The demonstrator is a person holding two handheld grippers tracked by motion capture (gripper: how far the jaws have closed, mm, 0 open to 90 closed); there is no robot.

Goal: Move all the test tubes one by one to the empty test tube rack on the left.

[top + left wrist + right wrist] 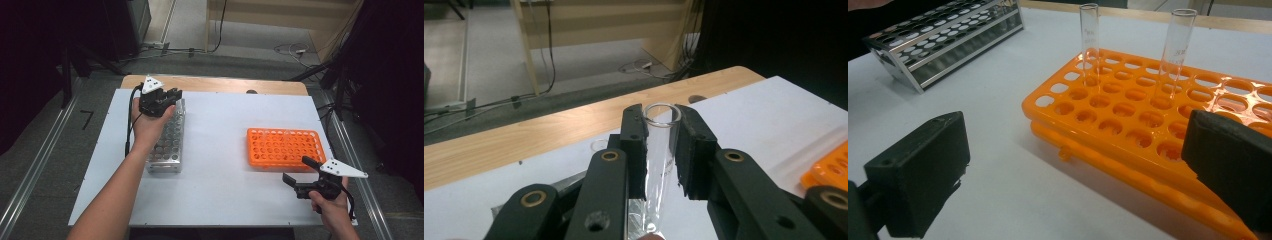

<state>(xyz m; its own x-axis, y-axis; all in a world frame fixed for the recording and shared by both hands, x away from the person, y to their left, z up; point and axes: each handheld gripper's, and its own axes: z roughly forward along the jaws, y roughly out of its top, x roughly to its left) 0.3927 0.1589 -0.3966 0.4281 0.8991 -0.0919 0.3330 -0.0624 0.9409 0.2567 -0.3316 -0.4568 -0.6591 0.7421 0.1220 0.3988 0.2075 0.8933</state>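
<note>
A clear glass tube point(659, 160) stands upright, pinched between the jaws of the left gripper point(159, 101), which is held over the far end of the metal rack point(170, 142), forearm stretched forward. Right gripper point(300, 176) hovers low, jaws spread wide, near the orange rack point(285, 148), where two tubes point(1090, 42) stand.

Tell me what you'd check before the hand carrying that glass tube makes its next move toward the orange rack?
1. Left gripper closed on the glass tube: ok, a jaw on each side.
2. Tube upright in the grip: ok, rim on top.
3. Tube clear of the metal rack: cannot tell, its bottom is hidden.
4. Free holes in the orange rack: ok, two tubes stand there and most holes are empty.
5. Right gripper out of the way: ok, open, beside the rack's near edge.
</note>
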